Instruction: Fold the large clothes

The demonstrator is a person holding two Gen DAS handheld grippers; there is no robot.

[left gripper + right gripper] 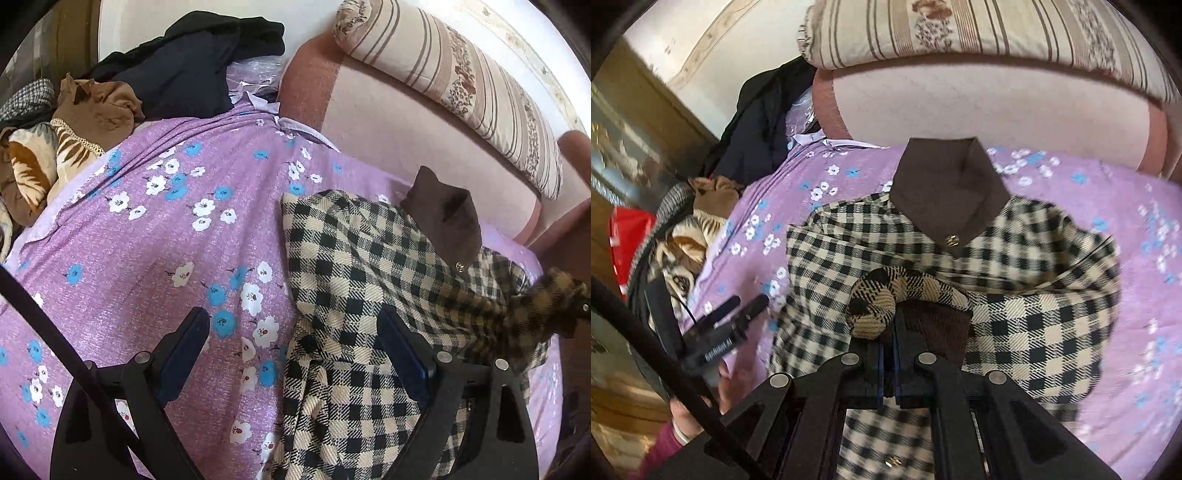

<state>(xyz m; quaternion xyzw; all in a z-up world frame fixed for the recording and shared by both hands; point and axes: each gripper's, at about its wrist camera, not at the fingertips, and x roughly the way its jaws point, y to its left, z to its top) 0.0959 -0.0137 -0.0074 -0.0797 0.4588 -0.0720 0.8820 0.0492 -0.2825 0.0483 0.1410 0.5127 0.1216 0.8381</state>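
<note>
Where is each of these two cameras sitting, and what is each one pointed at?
Left wrist: on the left gripper, open, tilted down over the purple bedsheet beside the checked coat.
Right wrist: on the right gripper, shut on the coat's sleeve; the left gripper and a hand show at left.
Shared: coat with brown collar, sheet, striped pillow, clothes pile.
</note>
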